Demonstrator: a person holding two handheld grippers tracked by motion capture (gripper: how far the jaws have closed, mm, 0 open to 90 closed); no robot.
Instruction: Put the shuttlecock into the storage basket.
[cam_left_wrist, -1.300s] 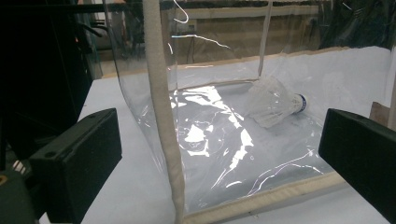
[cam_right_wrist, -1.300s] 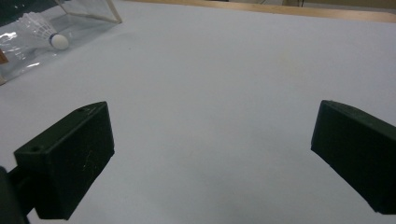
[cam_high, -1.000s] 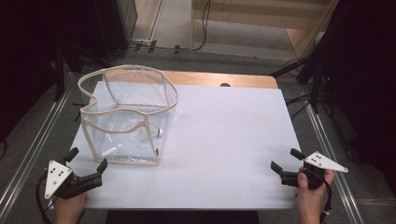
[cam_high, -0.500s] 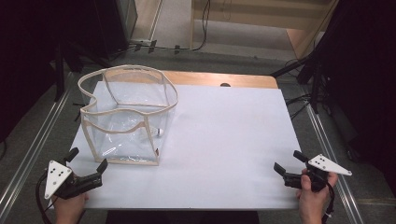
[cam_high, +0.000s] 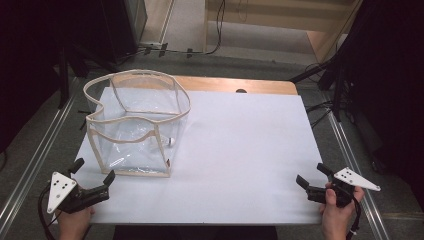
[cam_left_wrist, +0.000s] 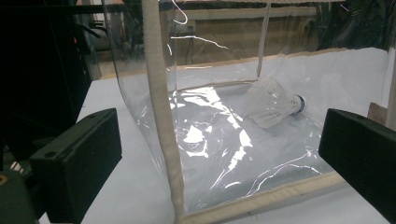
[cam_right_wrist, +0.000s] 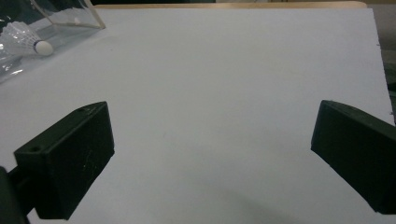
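Observation:
A clear plastic bag (cam_high: 135, 125) with beige trim stands open-topped on the left of the white sheet (cam_high: 250, 150). Inside it lies a white shuttlecock (cam_high: 170, 142), on its side on the bag's floor (cam_left_wrist: 273, 102), and it also appears at the top left of the right gripper view (cam_right_wrist: 23, 37). My left gripper (cam_high: 95, 169) rests at the near left corner, open, its jaws pointing at the bag's near corner seam (cam_left_wrist: 161, 116) without touching it. My right gripper (cam_high: 310, 173) sits at the near right edge, open over bare sheet (cam_right_wrist: 210, 140).
The sheet covers a wooden table whose far edge (cam_high: 240, 85) shows, with a small dark hole in it. Metal rails (cam_high: 45, 150) run along both sides. Cables and dark stands (cam_high: 340, 75) are on the floor beyond.
My right gripper has drifted slightly toward the near right corner. The left gripper, bag and shuttlecock have not moved.

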